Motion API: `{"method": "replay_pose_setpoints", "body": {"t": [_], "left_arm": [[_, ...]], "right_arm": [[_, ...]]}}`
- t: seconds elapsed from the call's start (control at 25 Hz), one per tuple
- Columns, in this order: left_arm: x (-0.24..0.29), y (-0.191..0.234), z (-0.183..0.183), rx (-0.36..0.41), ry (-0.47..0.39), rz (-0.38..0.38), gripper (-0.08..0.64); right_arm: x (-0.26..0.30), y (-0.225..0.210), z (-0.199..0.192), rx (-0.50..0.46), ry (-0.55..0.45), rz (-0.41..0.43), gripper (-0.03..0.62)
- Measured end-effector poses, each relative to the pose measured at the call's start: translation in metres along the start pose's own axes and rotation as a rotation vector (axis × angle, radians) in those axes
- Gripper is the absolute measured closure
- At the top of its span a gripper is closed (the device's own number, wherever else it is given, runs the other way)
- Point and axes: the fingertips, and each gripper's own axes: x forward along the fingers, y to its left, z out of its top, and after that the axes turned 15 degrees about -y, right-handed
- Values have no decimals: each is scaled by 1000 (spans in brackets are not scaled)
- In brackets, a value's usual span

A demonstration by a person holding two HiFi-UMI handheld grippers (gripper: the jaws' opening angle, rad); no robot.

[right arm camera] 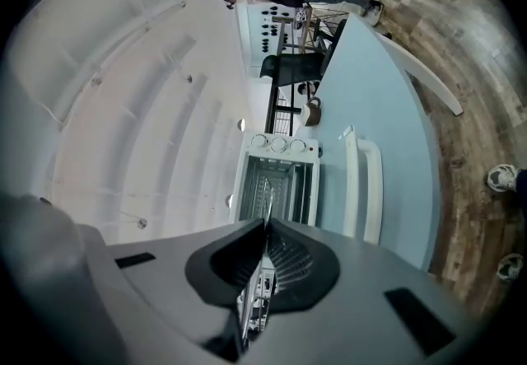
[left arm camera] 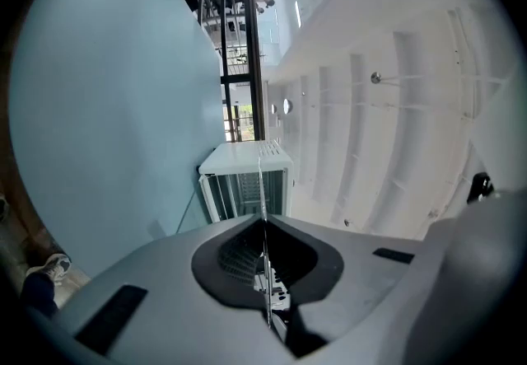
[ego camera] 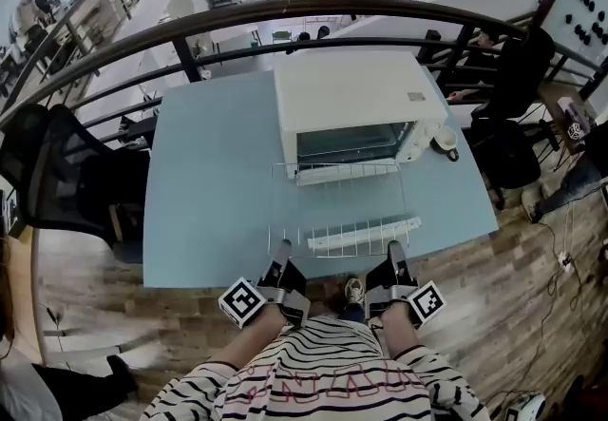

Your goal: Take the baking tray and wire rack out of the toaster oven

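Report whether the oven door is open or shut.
Open. The door is folded down flat in front of the oven, leaving the cavity exposed.

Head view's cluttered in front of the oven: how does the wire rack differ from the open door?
The wire rack is a bare grid of thin wire; the door is a glazed panel with a thick white handle. The rack is clamped at its near edge by the left tongs and right tongs; nothing grips the door, folded open from the toaster oven. Both reach from the oven's front toward the person.
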Motion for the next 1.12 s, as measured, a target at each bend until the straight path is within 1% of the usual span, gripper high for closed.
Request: {"method": "replay_pose_setpoints", "body": {"t": [0.2,0.44,0.64,0.88,1.0,1.12], "left_arm": [[-35,7,50,9,-50,23,538],[-73,26,110,61,-128,58,538],[-91,40,156,64,-176,95,538],[-93,57,211,102,-233,124,537],[-85,65,234,117,-250,121,537],[-68,74,254,129,-254,123,537]], "right_arm": [[-20,-4,-56,-17,123,-5,557],[-35,-11,-123,-28,266,-17,557],[-36,-16,-175,-52,373,-27,557],[-22,-21,-235,-58,485,-55,557],[-9,-25,-261,-41,513,-69,557],[11,-30,-283,-60,533,-78,555]]}}
